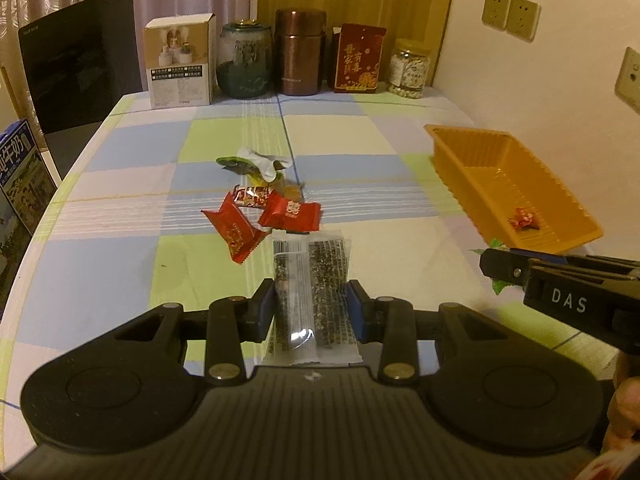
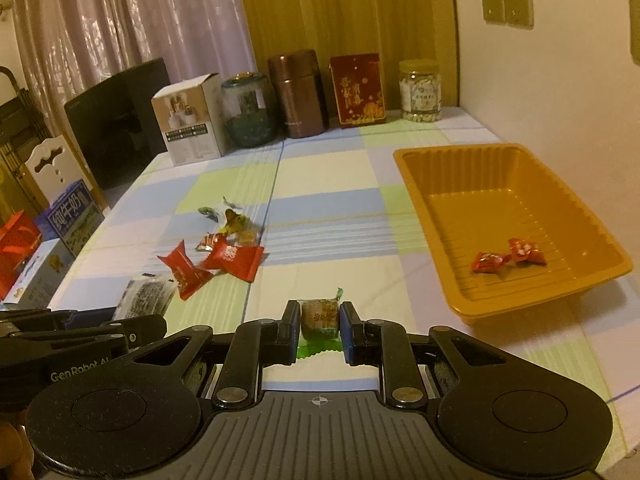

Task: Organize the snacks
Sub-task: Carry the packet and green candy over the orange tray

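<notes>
At lower centre of each view, the left gripper (image 1: 312, 308) is clamping a clear sesame-bar packet (image 1: 310, 280), and the right gripper (image 2: 319, 330) is clamping a green-wrapped candy (image 2: 320, 314). Both are lying level, pointing forward. Each should be lifting clear before crossing rightward to the orange tray (image 2: 420, 184), past loose red candies (image 1: 260, 216) at mid-frame.

Black claw (image 1: 312, 308), blue pads (image 1: 357, 312), silver screws.
</notes>
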Demonstrator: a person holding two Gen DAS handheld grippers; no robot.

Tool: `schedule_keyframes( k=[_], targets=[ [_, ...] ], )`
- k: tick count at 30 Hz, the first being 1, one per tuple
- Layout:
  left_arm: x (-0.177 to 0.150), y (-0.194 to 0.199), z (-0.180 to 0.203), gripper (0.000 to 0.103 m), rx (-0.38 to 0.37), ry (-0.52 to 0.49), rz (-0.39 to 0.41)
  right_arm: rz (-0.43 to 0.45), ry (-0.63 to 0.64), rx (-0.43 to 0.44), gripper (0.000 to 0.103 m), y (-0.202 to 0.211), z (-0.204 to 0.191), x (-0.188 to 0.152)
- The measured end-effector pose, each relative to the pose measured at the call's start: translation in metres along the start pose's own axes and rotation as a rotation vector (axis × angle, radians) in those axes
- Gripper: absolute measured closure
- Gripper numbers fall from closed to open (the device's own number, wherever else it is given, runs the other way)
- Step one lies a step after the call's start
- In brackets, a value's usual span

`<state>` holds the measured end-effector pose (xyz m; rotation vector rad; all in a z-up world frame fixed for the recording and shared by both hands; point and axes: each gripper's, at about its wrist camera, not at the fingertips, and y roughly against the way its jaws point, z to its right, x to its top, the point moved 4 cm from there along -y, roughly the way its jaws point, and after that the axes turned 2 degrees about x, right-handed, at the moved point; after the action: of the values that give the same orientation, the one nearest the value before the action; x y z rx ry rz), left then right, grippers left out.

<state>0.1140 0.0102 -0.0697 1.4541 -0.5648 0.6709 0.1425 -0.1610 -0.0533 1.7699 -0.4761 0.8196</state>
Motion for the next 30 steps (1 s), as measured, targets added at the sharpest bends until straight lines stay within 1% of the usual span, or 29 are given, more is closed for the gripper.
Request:
schedule_keyframes(
  k=[9,15,22,30],
  targets=[
    [0.004,0.022,0.015,0.069,-0.034,-0.007,0.020,0.035,0.003,-0.016,0.082,0.029,0.007,0.002],
    [0.012,0.027,0.036,0.069,-0.071,-0.030,0.033,0.054,-0.019,-0.039,0.082,0.041,0.023,0.005],
    [0.023,0.026,0.065,0.069,-0.128,-0.045,0.036,0.080,-0.055,-0.079,0.082,0.055,0.051,0.011],
    [0.035,0.018,0.108,0.069,-0.208,-0.078,0.032,0.106,-0.110,-0.153,0.082,0.070,0.097,0.019]
  ],
)
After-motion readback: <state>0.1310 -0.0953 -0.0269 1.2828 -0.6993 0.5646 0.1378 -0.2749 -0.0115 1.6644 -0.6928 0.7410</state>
